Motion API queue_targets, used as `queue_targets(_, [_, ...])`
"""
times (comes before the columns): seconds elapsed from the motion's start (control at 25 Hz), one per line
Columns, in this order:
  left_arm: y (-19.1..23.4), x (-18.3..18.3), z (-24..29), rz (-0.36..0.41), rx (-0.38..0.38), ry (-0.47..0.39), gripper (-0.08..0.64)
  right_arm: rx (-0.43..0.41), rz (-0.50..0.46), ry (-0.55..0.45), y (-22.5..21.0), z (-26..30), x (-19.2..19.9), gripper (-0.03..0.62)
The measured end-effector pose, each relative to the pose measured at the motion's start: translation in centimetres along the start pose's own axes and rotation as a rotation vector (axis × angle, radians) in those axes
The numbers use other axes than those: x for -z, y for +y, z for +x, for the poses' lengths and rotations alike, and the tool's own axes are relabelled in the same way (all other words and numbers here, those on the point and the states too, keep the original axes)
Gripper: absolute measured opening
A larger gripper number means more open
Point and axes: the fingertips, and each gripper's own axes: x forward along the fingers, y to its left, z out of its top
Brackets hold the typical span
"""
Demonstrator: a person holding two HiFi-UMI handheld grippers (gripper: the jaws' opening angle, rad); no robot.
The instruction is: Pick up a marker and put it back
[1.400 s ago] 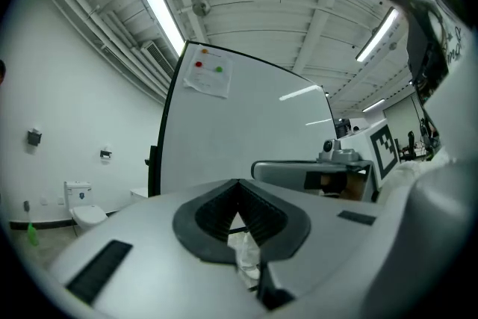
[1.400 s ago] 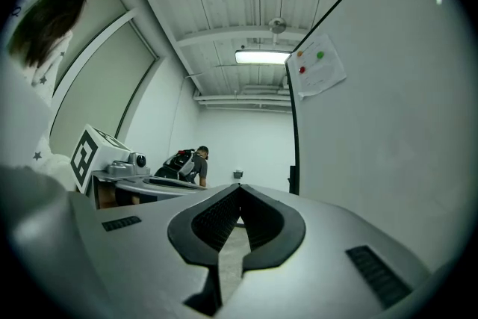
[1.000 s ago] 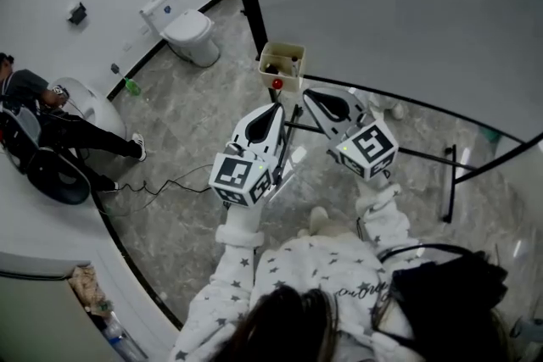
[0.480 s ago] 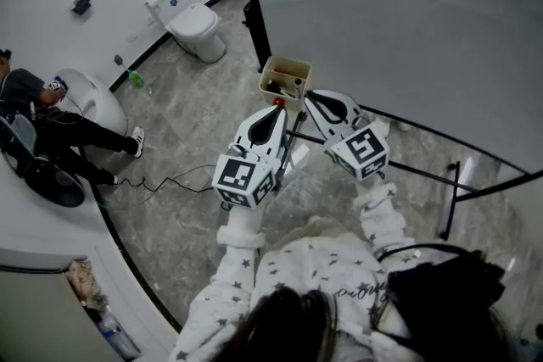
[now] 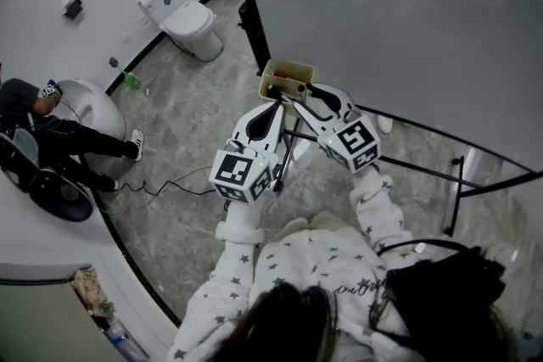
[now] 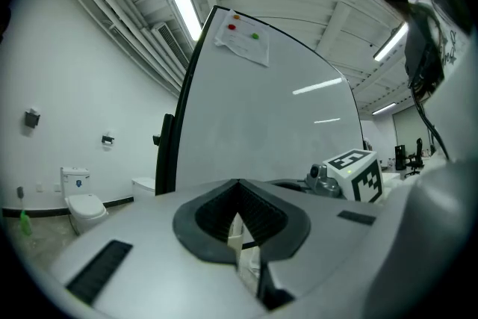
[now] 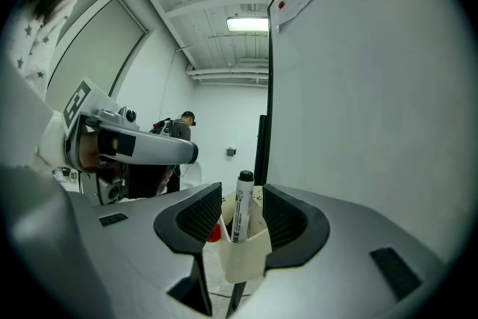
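Head view: room with grey stone-patterned floor (image 5: 182, 191), white walls, toilet (image 5: 190, 25) against the far wall, black cable (image 5: 161, 184) trailing over the floor, seated person (image 5: 53, 128) at the left edge. Large whiteboard (image 5: 399, 21) on a black-framed stand, upright at the right; no other work surface in sight. Beige holder (image 5: 286, 79) mounted at the whiteboard's lower corner, open at the top. Right gripper (image 5: 294, 91) reaching to the holder from the right; fingers (image 7: 196, 219) opening, set wide on either side of the holder, pads clear of everything, nothing gripped. Marker (image 7: 241, 207), white barrel with black cap, upright inside the holder, between the right fingers but untouched by them. Red-capped item (image 7: 213, 234) low in the same holder, just beside the marker. Left gripper (image 5: 275, 106) just beside the holder's near side, pointed towards the whiteboard; fingers (image 6: 216, 211) drawn together at the tips, nothing held.
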Motion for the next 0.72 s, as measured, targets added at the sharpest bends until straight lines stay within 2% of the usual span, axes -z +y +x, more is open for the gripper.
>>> queue_targets(0.32, [2.8,1.8,1.3,0.011,-0.01,0.0,-0.008,-0.005,0.064,-0.021,-1.4,2.6,1.6,0.158])
queue_targets(0.36, [3.0,1.9,1.3,0.012,-0.013,-0.001,-0.008,-0.012,0.066,-0.023,-1.3,2.7,1.6,0.145])
queue_targets(0.4, [3.2,2.0,1.3,0.013,-0.017,-0.001,-0.008,-0.018,0.065,-0.023,-1.3,2.8,1.5,0.095])
queue_targets(0.72, [3.4,0.5,1.1,0.007,-0.028,0.002,-0.008,-0.006,0.045,-0.024,-1.5,2.8,-1.5,0.083])
